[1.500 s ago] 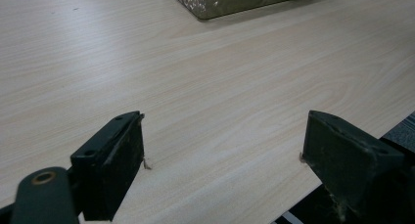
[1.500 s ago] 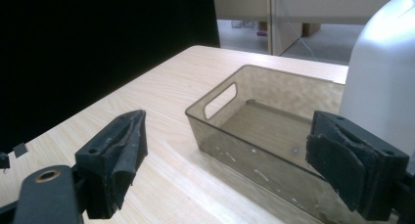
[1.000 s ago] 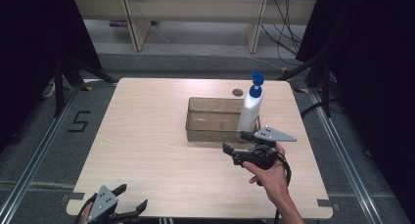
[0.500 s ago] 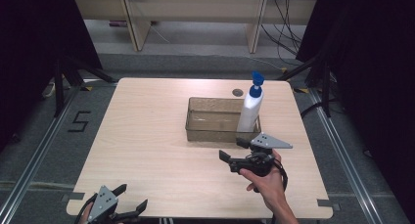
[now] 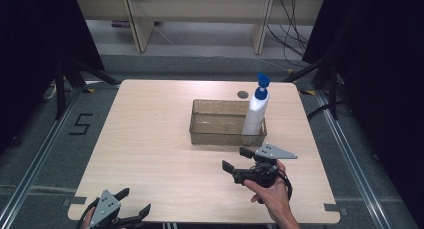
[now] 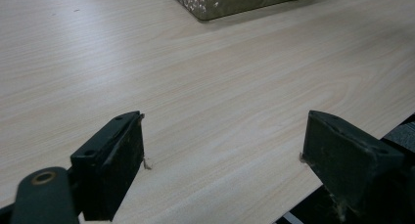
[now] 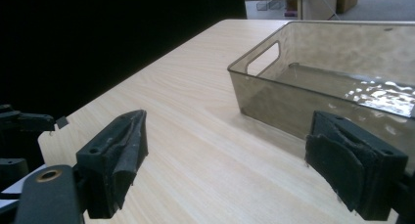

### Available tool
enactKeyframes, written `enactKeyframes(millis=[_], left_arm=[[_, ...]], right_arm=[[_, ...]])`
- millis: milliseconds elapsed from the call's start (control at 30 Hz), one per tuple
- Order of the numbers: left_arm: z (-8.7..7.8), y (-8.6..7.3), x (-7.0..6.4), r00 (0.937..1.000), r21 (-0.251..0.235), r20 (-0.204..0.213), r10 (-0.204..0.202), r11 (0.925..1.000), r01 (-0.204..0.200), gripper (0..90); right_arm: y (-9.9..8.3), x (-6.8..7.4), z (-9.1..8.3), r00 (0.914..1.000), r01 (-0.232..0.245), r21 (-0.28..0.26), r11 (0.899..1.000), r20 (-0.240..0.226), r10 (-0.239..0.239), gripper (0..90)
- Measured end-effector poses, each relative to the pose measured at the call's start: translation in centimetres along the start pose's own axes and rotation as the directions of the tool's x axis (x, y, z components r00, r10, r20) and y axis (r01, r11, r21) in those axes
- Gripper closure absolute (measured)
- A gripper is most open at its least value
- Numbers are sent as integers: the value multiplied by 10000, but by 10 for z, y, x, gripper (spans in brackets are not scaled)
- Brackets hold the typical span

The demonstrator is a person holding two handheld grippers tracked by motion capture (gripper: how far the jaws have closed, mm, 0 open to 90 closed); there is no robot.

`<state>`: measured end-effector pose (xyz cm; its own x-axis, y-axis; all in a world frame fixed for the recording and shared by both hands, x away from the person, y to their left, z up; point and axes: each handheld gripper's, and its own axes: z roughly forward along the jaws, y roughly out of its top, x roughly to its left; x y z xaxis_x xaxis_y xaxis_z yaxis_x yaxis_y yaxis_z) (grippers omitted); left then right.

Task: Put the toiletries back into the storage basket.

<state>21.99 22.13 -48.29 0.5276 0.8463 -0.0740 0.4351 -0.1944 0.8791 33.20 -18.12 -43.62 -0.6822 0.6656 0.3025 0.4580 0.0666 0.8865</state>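
We are holding the left gripper (image 5: 131, 209) low at the near left corner of the table (image 5: 150, 134), with its jaws spread wide and nothing between them. We are holding the right gripper (image 5: 236, 159) just in front of the clear bin (image 5: 210, 134), and its jaws are wide apart and empty too. The white bottle (image 5: 255, 116) with the blue pump is standing up in the right end of the bin.

My pale wood table (image 5: 150, 139) stands on grey floor (image 5: 45, 154) marked "5", black curtains (image 5: 30, 49) either side, beige shelving legs (image 5: 135, 24) behind, perhaps cables (image 5: 290, 19) there.
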Motion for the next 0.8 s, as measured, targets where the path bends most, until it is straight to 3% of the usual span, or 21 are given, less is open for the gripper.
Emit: enactKeyframes(millis=[67, 200, 233, 300, 367, 400, 567, 633, 667, 767, 800], left_arm=[[-1, 0, 1, 9999, 125, -11, 170, 9998, -170, 148], [-1, 0, 1, 9998, 136, -5, 196, 9997, -196, 148], [0, 0, 0, 10000, -49, 3, -1, 10000, 1, 148], [-1, 0, 1, 9998, 137, 5, 190, 9997, -190, 148], [-1, 0, 1, 9999, 96, 7, 154, 9998, -154, 149], [-1, 0, 1, 9999, 92, 5, 147, 9998, -147, 148], [0, 0, 0, 9999, 87, 22, 99, 9999, -99, 148], [-1, 0, 0, 9999, 77, 21, 109, 9999, -109, 148], [-1, 0, 1, 9999, 154, 26, 146, 9998, -146, 148], [0, 0, -1, 10000, 104, -30, 9, 9999, -9, 149], [-1, 0, 0, 9999, 212, -23, 164, 9996, -163, 148]], right_arm=[[0, -1, 0, 9997, 254, -83, 9996, 45, -254, 162], [-5, 1, -3, 9997, -73, -124, 9999, -243, 70, 161], [-5, 1, -3, 9997, -73, -124, 9999, -243, 70, 161], [-6, 1, -3, 9999, 109, -156, 9998, -132, -111, 161], [-9, 3, -3, 9994, -105, -174, 9998, -321, 99, 161], [-11, 2, -4, 9997, 131, -246, 9996, -192, -136, 160], [-14, 5, -6, 9996, -58, -101, 9999, -283, 55, 159], [-16, 6, -7, 9996, -16, 33, 10000, -294, 17, 160], [-18, 5, -6, 9991, 344, -154, 9993, -227, -348, 162], [-19, 8, -7, 9994, 196, 83, 9998, -294, -193, 166], [-20, 8, -7, 9993, 284, 8, 9996, -243, -284, 169]])
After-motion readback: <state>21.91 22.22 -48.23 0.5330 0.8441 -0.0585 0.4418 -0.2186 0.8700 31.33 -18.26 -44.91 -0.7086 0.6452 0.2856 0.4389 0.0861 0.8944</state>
